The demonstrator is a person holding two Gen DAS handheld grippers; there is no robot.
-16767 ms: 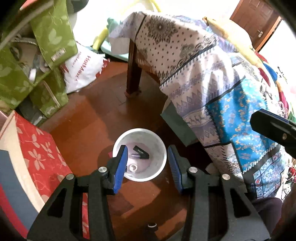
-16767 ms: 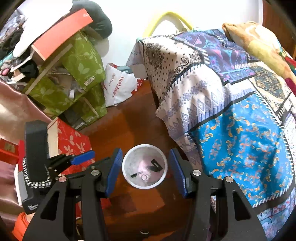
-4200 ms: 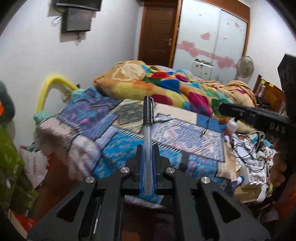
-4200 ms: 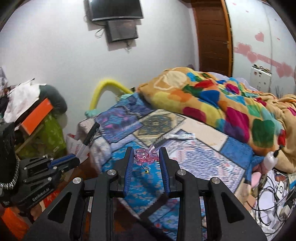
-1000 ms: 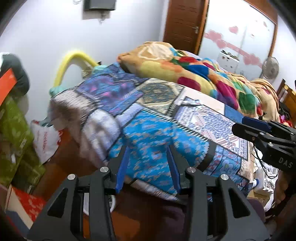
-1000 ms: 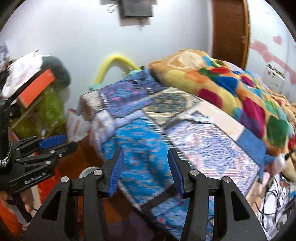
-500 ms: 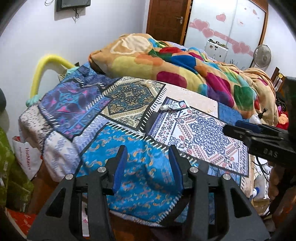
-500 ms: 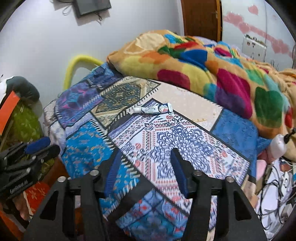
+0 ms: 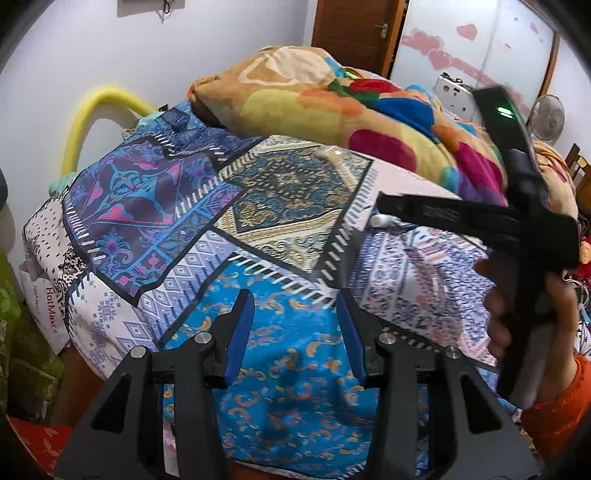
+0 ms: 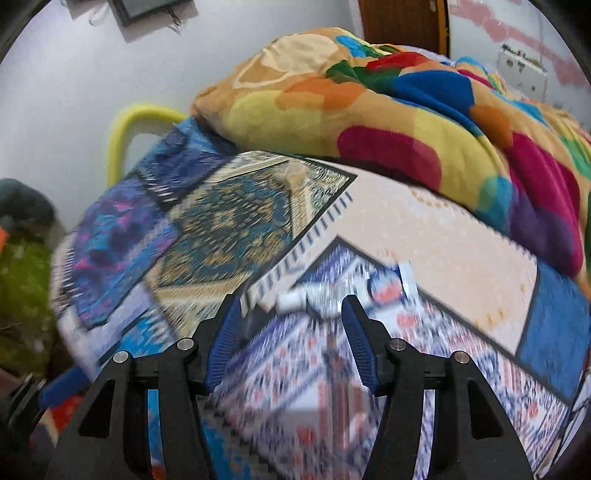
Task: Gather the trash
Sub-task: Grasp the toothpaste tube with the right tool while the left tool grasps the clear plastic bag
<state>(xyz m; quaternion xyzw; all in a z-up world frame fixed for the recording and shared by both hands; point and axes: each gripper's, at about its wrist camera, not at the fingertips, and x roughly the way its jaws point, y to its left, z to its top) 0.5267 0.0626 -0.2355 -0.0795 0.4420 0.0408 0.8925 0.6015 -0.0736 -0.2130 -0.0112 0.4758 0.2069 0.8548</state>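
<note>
We find the tube (image 10: 332, 295) lying crosswise on the bedspread (image 10: 461, 251), just ahead of the right gripper (image 10: 290, 332), the nearer one; both it and the left gripper (image 9: 295, 321) are half-spread, empty.

White wall (image 9: 184, 44), wooden door (image 9: 354, 33), patchwork-covered bed (image 9: 258, 206), possibly wardrobe (image 9: 480, 48)

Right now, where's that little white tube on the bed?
In the right wrist view the tube lies on the patterned bedspread, just beyond the right gripper and below the colourful blanket.
</note>
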